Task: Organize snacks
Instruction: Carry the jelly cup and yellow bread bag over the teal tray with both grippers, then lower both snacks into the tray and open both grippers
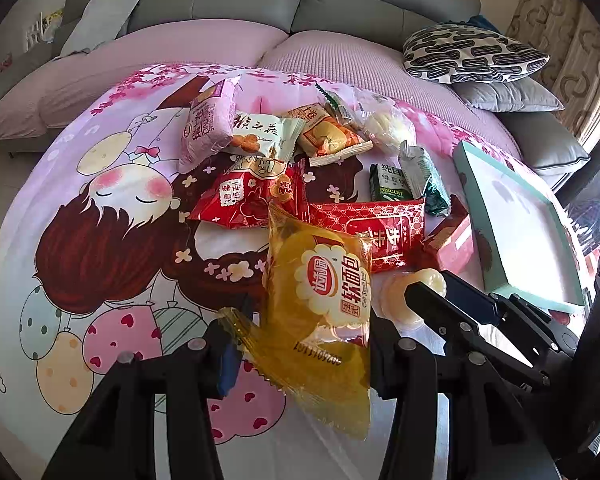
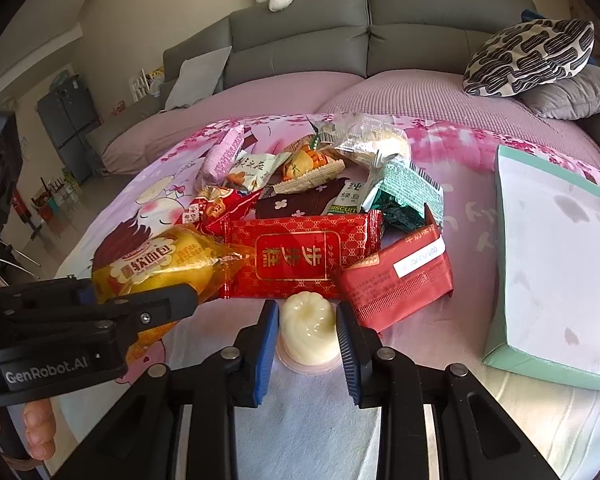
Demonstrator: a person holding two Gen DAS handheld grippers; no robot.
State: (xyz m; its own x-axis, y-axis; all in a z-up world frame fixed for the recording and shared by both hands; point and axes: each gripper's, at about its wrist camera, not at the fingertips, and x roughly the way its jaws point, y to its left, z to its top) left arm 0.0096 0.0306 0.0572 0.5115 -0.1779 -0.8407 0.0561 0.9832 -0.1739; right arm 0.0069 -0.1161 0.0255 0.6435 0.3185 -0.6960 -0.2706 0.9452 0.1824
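Note:
A pile of snack packets (image 1: 284, 148) lies on a cartoon-print cloth (image 1: 100, 216). My left gripper (image 1: 304, 344) is shut on a yellow soft-bread packet (image 1: 320, 304) and holds it above the cloth; it also shows in the right wrist view (image 2: 156, 268). My right gripper (image 2: 308, 344) is open, its fingers on either side of a white jelly cup (image 2: 308, 332) that stands on the cloth; the pads do not touch the cup. A red patterned packet (image 2: 300, 256) and a red box-like packet (image 2: 400, 284) lie just beyond the cup.
A teal-edged box lid (image 2: 556, 264) lies to the right of the snacks. Green biscuit packets (image 2: 404, 192) sit behind the red ones. A grey sofa (image 2: 340, 40) with a patterned pillow (image 2: 528, 56) is behind the cloth.

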